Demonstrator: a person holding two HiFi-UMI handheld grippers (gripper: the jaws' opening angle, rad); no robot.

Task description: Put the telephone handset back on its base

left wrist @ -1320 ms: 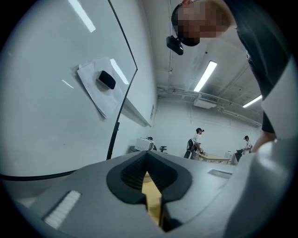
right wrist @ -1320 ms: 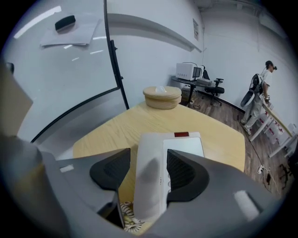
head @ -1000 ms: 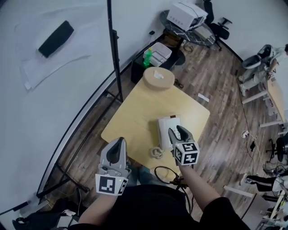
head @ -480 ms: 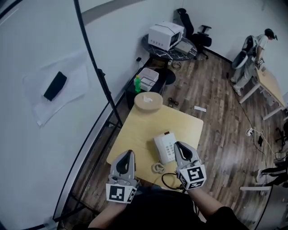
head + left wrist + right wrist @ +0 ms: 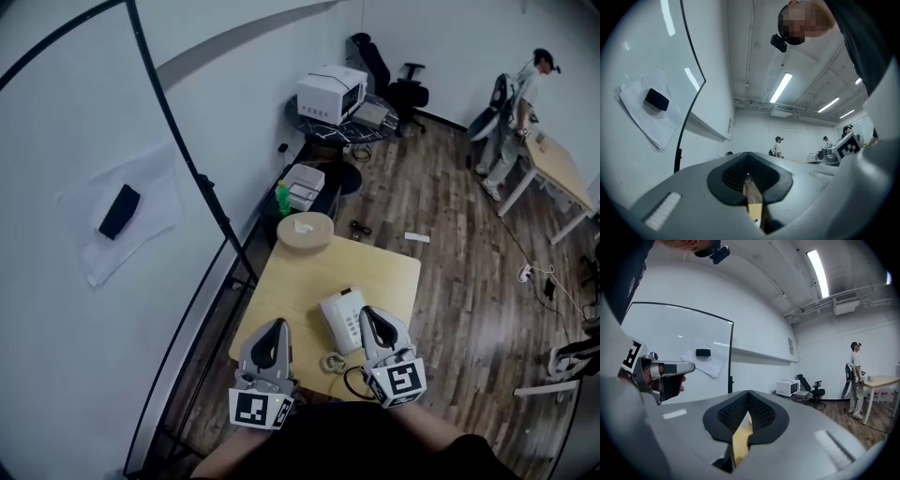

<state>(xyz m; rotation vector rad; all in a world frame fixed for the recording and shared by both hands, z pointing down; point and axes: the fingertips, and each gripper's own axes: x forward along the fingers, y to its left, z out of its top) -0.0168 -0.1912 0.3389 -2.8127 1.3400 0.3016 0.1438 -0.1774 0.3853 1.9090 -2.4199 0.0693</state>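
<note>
On square wooden table [image 5: 305,281]: boxy white telephone [image 5: 342,319], coiled cord [image 5: 330,362].

Office-lab: whiteboard [image 5: 56,112], swivel chair [image 5: 408,92], desk [image 5: 561,169]

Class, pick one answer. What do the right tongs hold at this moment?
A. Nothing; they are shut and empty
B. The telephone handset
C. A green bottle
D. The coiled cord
A: the right gripper view shows the right tongs closed tip to tip with nothing between them, while the head view shows the telephone lying on the table.
</note>
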